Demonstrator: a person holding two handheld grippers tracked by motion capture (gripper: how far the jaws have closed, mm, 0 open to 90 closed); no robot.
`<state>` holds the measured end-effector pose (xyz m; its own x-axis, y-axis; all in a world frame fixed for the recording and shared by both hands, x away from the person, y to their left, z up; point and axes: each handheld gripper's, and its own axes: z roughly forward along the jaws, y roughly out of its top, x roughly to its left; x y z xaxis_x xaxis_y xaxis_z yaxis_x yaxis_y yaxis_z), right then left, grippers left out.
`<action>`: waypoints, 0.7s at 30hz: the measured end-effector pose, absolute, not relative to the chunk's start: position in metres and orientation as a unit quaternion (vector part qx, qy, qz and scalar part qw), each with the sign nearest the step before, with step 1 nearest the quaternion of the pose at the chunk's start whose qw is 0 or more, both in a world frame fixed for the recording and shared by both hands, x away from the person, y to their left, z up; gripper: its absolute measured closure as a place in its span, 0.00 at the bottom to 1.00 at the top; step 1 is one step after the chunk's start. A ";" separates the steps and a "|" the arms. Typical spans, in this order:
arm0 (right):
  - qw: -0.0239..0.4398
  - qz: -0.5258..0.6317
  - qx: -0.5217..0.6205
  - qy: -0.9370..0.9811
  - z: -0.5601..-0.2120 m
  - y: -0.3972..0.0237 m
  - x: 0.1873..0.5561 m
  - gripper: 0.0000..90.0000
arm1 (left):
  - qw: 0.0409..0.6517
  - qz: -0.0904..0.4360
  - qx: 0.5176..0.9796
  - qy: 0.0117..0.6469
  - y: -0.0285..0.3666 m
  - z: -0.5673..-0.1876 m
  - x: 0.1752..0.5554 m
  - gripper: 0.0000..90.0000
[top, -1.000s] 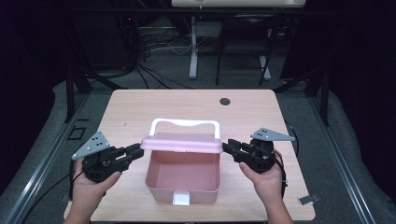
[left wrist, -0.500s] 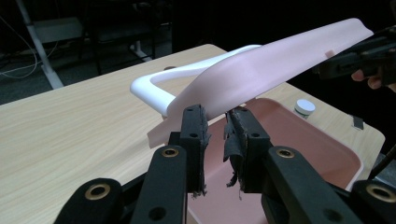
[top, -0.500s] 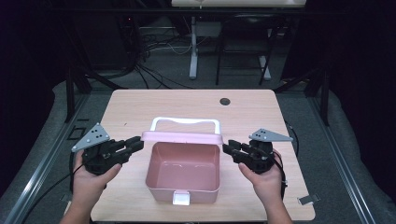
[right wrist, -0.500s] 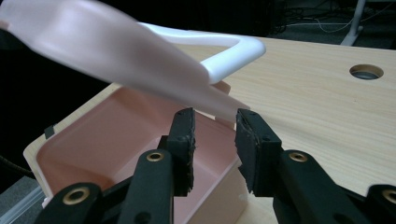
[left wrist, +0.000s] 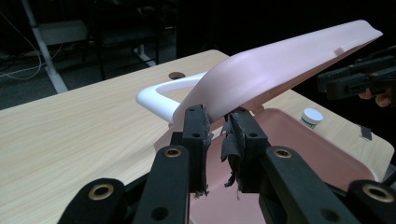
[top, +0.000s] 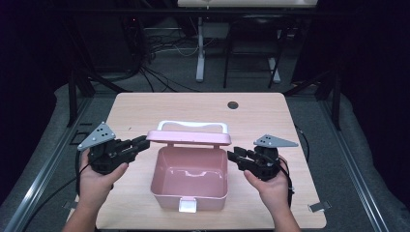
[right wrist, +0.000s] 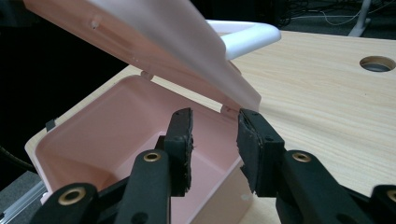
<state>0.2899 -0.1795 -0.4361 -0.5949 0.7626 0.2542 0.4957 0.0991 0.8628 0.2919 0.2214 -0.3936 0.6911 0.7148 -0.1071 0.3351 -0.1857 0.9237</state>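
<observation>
The pink box [top: 189,180] sits between the two grippers on the wooden table [top: 270,121], its lid [top: 188,137] raised and tilted back, with a white handle [top: 192,125] beyond the lid's far edge.

The left gripper [top: 143,143] is just to the left of the lid's left end. In the left gripper view its pads [left wrist: 201,135] bracket that lid corner and seem to pinch it; the jaws have just been closing, the lid edge between them.

The right gripper [top: 233,155] is at the box's right wall, just below the lid's right end. In the right gripper view its jaws [right wrist: 212,140] stand apart with a clear gap, one pad [right wrist: 182,140] over the box's inside and the other [right wrist: 250,144] outside the rim; whether they touch the wall cannot be told. These jaws have just been opening, and no pad presses on anything.

Beyond the left gripper, bare tabletop runs to the far edge; the table's left edge is close beside the hand. To the outside of the right gripper, open wood reaches the right edge. A round hole [top: 233,105] lies well ahead of the right gripper, near the far edge.

The box's long axis runs from gripper to gripper. Its opening faces up, the latch [top: 188,206] toward the person, the hinge side away.
</observation>
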 end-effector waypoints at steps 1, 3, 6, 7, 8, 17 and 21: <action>0.129 0.514 0.431 0.730 -0.436 -0.179 0.290 0.73 | 0.536 0.179 0.746 0.353 0.221 -0.394 0.293 0.87; 0.128 0.514 0.430 0.731 -0.437 -0.179 0.290 0.73 | 0.533 0.180 0.748 0.354 0.221 -0.395 0.295 0.87; 0.127 0.514 0.430 0.731 -0.437 -0.179 0.290 0.73 | 0.530 0.179 0.748 0.357 0.220 -0.397 0.298 0.87; 0.127 0.513 0.431 0.731 -0.438 -0.179 0.290 0.72 | 0.531 0.180 0.746 0.358 0.219 -0.398 0.299 0.87; 0.126 0.513 0.431 0.731 -0.438 -0.179 0.290 0.72 | 0.532 0.181 0.745 0.358 0.219 -0.399 0.300 0.88; 0.124 0.512 0.430 0.733 -0.440 -0.177 0.291 0.72 | 0.532 0.178 0.744 0.363 0.218 -0.405 0.308 0.89; 0.124 0.510 0.432 0.734 -0.441 -0.176 0.291 0.72 | 0.531 0.182 0.743 0.364 0.216 -0.408 0.311 0.89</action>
